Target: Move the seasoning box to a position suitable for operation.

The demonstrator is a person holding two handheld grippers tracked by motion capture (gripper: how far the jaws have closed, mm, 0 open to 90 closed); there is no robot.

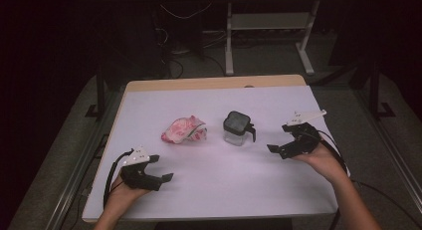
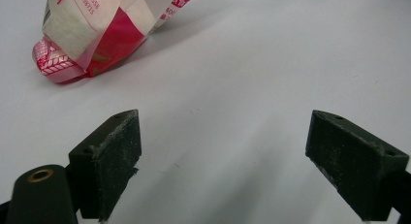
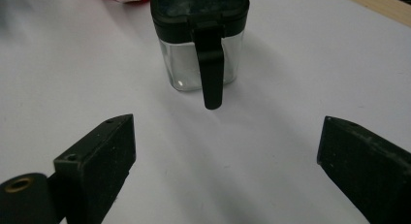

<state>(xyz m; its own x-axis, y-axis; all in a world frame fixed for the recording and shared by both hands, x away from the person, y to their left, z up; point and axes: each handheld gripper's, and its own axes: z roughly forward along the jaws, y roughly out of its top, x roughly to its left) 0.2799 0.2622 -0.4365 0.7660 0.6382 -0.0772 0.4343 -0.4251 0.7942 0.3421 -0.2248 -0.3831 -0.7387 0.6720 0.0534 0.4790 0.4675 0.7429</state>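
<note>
Two things lie mid-tabletop (image 1: 149, 200), well apart from both tools: a crumpled red-and-white packet (image 1: 184, 130) on the left and a small clear jar with a black lid (image 1: 236, 128) on the right, near each other but not touching. The right tool (image 1: 281, 138) sits just to the right of the jar, nearer to it than the left tool (image 1: 161, 168) is to anything, and in the right gripper view the jar (image 3: 201, 44) stands upright dead ahead, centred between the two black jaws, which stand wide apart with nothing between them. A black handle or spoon stem (image 3: 211, 69) hangs down the jar's near face, pointing straight back at that tool, so the jar's grippable width runs across the line of approach; a straight push forward would, I judge, bring the jaws to either side of the glass body below the lid. The left tool likewise has its jaws wide and empty; in the left gripper view the packet (image 2: 92, 35) lies ahead and off to the left of its centre line, its long axis slanting away up and to the right, so that hand would need to swing left before closing. My reading is that the jar is the right hand's job and the packet the left's, neither yet touched.
</note>
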